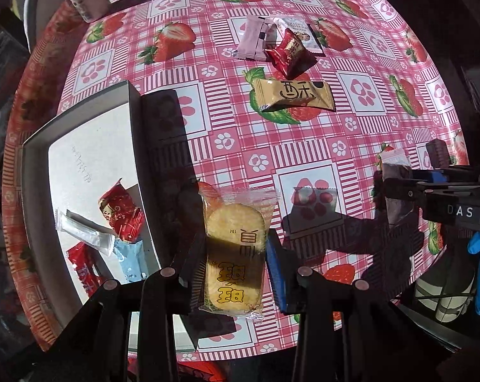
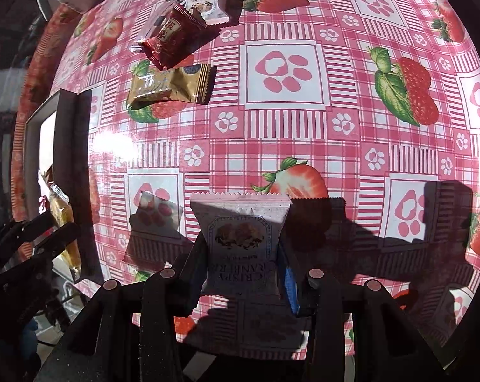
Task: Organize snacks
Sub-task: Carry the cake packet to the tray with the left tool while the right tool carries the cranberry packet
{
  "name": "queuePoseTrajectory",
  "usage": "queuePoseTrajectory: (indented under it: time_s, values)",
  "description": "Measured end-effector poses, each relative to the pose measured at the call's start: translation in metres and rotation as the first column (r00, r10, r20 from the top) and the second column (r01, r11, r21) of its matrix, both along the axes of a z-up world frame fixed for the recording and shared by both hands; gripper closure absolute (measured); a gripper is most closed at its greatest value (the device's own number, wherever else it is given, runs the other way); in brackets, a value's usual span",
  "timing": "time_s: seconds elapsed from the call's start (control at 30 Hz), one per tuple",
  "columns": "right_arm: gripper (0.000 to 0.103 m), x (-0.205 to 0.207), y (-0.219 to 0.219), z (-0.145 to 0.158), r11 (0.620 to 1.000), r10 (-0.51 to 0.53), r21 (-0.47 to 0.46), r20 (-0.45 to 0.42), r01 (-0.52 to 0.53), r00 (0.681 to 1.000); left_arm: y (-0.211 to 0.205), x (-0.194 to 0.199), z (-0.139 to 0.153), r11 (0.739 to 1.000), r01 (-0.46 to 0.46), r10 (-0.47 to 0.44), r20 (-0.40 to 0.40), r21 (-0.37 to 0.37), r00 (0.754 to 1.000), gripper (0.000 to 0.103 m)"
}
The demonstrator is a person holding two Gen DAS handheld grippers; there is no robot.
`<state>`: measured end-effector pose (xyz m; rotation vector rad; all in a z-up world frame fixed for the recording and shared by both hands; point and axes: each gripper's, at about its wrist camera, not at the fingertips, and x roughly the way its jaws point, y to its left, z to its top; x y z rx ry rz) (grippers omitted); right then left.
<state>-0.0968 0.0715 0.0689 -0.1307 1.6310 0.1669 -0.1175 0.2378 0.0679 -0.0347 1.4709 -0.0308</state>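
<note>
Clearly, clear-wrapped yellow biscuits (image 1: 233, 248); pale "CRISPY" packet (image 2: 240, 242).

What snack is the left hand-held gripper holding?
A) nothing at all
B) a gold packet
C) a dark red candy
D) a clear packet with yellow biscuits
D: the left hand-held gripper pinches a clear packet of yellow biscuits between its fingers, lifted above the strawberry tablecloth.

Clear cracker packet (image 1: 233, 251) and white crispy-roll packet (image 2: 241, 238) held above table (each pinched); gold packet (image 1: 292, 95) lies flat.
</note>
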Motion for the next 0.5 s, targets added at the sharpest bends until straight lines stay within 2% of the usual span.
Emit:
queuePoseTrajectory:
  time_s: [0.3, 0.5]
  values:
    - [0.06, 0.011, 0.094, 0.012, 0.984, 0.17, 0.048, 0.02, -0.171, 0.985, 0.075, -0.027, 0.017, 0.985, -0.174, 0.173, 0.053, 0.005, 0.983, 0.064]
    - [0.06, 0.022, 0.161, 0.004, 0.957, 0.278, 0.081, 0.023, -0.279, 0.96, 0.125, -0.042, 0.01, 0.964, -0.265, 0.264, 0.041, 0.017, 0.964, 0.064]
